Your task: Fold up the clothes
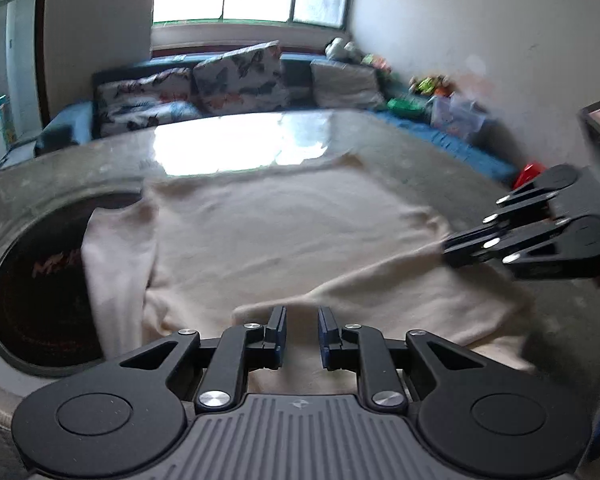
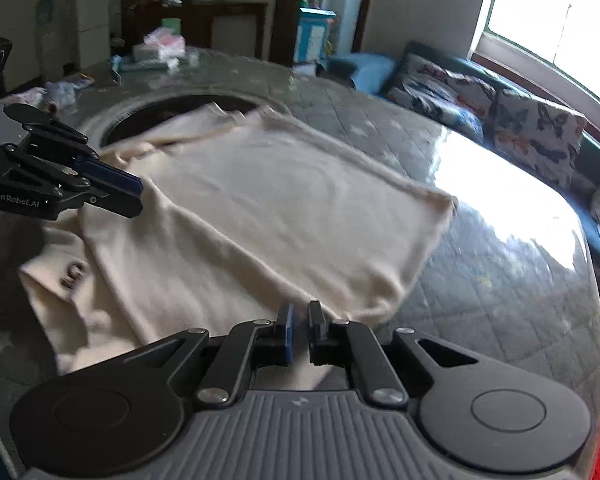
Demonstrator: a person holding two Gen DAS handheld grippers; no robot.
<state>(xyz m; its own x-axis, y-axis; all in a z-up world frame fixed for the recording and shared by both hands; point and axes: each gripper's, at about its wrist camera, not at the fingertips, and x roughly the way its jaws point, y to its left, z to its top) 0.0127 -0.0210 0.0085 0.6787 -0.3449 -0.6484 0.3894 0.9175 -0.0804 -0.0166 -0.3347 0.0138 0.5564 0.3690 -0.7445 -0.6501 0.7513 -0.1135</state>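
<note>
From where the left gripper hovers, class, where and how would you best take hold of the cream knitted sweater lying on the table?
Grip the cream knitted sweater at the raised fold ridge just ahead of the left gripper, coming in low from the near edge. The cloth stands up there, so the open jaws can straddle it; elsewhere it lies flat against the quilted table cover.

Cream sweater (image 2: 260, 216) motion-blurred, dark mark near its collar unreadable, toys (image 1: 428, 88) by wall smeared
</note>
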